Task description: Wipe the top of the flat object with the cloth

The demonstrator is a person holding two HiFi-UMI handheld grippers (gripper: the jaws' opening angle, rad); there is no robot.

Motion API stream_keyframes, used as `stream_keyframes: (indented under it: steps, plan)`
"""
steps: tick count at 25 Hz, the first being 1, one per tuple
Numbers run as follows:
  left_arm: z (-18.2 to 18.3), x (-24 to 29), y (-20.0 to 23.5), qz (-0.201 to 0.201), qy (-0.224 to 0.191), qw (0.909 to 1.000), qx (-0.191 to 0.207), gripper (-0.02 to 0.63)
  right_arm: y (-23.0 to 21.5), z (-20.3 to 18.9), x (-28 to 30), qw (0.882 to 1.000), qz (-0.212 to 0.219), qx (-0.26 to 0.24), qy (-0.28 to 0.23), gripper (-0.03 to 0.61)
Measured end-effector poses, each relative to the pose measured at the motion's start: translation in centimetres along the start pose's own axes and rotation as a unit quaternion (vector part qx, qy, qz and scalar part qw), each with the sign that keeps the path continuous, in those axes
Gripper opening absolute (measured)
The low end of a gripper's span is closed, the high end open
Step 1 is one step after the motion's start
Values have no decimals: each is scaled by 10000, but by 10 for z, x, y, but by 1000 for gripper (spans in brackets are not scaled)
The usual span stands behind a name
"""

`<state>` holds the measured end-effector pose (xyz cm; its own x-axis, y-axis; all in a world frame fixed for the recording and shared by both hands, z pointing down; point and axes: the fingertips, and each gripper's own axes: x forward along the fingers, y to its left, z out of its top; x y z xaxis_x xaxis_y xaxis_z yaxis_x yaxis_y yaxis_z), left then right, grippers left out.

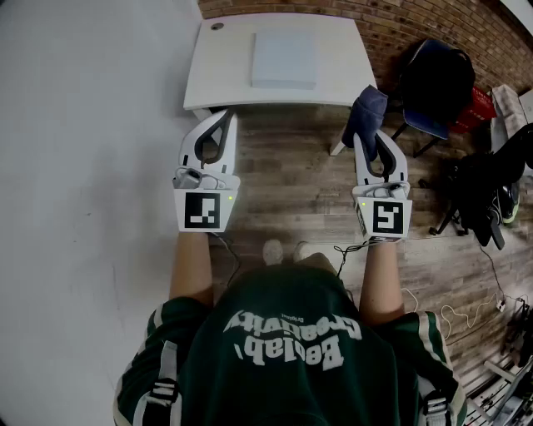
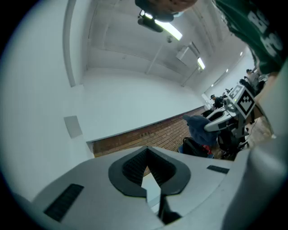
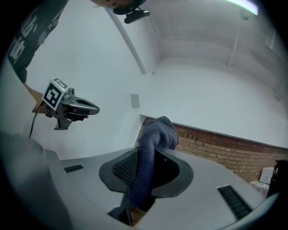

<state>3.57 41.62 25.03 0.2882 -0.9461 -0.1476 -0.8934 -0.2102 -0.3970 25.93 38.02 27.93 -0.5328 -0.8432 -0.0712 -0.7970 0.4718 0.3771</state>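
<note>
Blue cloth (image 1: 367, 112) near white table (image 1: 225, 75).

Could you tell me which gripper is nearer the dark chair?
Right. The right gripper, holding the cloth, is just left of the chair; the left gripper is much farther left, before the table's other end.

Office-like workroom: white desk (image 1: 225, 66), chair (image 1: 433, 83), brick wall (image 1: 416, 25), wood-plank floor (image 1: 283, 175), ceiling strip lights (image 2: 173, 30)

flat object (image 1: 284, 59) lies on the table (image 1: 223, 79), cloth (image 1: 367, 111) in the right gripper (image 1: 372, 140).
</note>
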Motion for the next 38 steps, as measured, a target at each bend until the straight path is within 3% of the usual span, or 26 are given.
stream_keyframes:
  steps: [20, 38]
  plan:
    - [-12, 2, 3, 49, 114, 9998, -126, -5, -6, -3, 9, 9999, -54, 67, 114, 81]
    - [-24, -18, 26, 77, 105, 9997, -188, -5, 14, -2, 13, 9995, -211, 211, 133, 83]
